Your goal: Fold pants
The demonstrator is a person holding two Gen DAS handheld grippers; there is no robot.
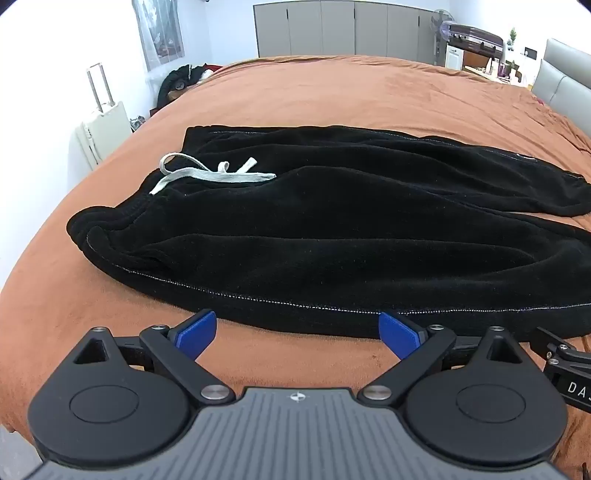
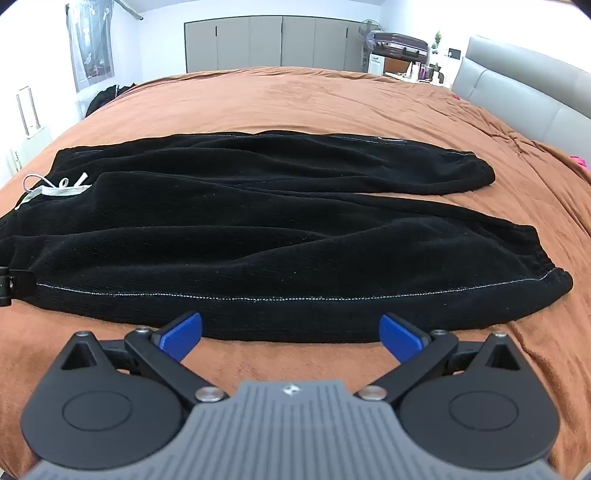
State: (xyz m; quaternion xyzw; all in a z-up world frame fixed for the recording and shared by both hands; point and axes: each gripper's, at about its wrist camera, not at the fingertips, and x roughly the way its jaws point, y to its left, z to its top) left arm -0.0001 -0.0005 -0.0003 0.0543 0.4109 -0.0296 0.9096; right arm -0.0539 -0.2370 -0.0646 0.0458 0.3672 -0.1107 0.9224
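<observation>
Black fleece pants (image 1: 332, 236) lie flat across the brown bed, waistband to the left, both legs running right, one beside the other. A white drawstring (image 1: 207, 173) lies on the waist. My left gripper (image 1: 297, 330) is open and empty, its blue pads just short of the near seam edge by the waist half. My right gripper (image 2: 291, 334) is open and empty at the near edge of the pants (image 2: 280, 236), toward the leg cuffs (image 2: 546, 284). The drawstring shows at the far left of the right wrist view (image 2: 55, 188).
The brown bedspread (image 1: 351, 88) spreads wide beyond the pants. A grey headboard (image 2: 517, 85) stands at the right. A white suitcase (image 1: 99, 129) and dark clothes (image 1: 177, 83) sit beside the bed's left. Grey wardrobes (image 1: 343, 29) line the far wall.
</observation>
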